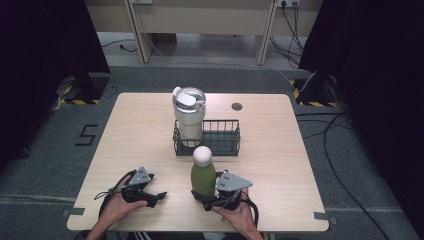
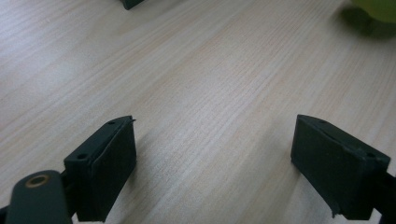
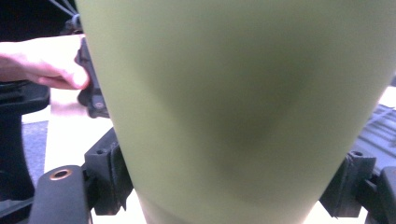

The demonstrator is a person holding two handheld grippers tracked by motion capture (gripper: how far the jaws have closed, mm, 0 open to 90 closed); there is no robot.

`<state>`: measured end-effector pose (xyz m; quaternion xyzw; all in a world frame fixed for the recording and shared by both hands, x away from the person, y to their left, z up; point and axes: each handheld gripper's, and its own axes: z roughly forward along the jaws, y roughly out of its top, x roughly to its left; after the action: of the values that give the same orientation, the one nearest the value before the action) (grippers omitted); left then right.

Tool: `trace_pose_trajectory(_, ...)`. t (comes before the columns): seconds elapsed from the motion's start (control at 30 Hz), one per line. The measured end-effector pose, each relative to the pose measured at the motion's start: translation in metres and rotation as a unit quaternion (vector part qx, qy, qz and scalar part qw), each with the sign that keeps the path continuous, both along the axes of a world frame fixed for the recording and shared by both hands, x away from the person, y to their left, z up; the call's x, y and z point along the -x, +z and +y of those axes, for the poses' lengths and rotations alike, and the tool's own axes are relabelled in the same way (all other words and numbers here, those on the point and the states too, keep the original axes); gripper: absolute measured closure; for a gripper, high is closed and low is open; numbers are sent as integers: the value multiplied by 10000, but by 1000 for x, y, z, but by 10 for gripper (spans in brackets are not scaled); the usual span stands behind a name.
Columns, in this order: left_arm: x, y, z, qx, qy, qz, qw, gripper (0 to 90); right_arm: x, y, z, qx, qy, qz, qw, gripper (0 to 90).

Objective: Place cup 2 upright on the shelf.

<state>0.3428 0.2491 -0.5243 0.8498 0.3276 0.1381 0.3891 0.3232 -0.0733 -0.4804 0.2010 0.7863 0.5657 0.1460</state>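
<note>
A green bottle (image 1: pixel 203 177) with a pale round cap stands upright on the wooden table (image 1: pixel 140 135), just in front of a black wire basket (image 1: pixel 231 145). My right gripper (image 1: pixel 204 196) is shut on the bottle's lower body. In the right gripper view the green bottle (image 3: pixel 233 93) sits between both pads (image 3: pixel 109 172), which press on its sides. My left gripper (image 1: pixel 157 198) rests low over the table to the left of the bottle. Its jaws (image 2: pixel 217 149) stand wide open over bare wood, and an edge of the bottle (image 2: pixel 378 7) shows at the top right.
A white lidded tumbler (image 1: pixel 189 115) stands in the left part of the basket. A small round grommet (image 1: pixel 237 106) sits near the table's far edge. The person's left hand (image 3: pixel 46 60) shows beyond the bottle. Cables lie on the floor at the right.
</note>
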Motion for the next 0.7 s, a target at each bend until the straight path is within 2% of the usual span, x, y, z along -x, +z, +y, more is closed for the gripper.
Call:
trace_pose_trajectory(0.3,0,0,0,-1,1,2,10000,135,-8,12,-12,-57,-193,-35,9998,208)
trace_pose_trajectory(0.6,0,0,0,-1,-1,0,10000,135,-22,30,-21,24,-454,-137,9989,208)
trace_pose_trajectory(0.7,0,0,0,0,0,2,10000,135,-26,35,-23,27,-533,-103,9985,208)
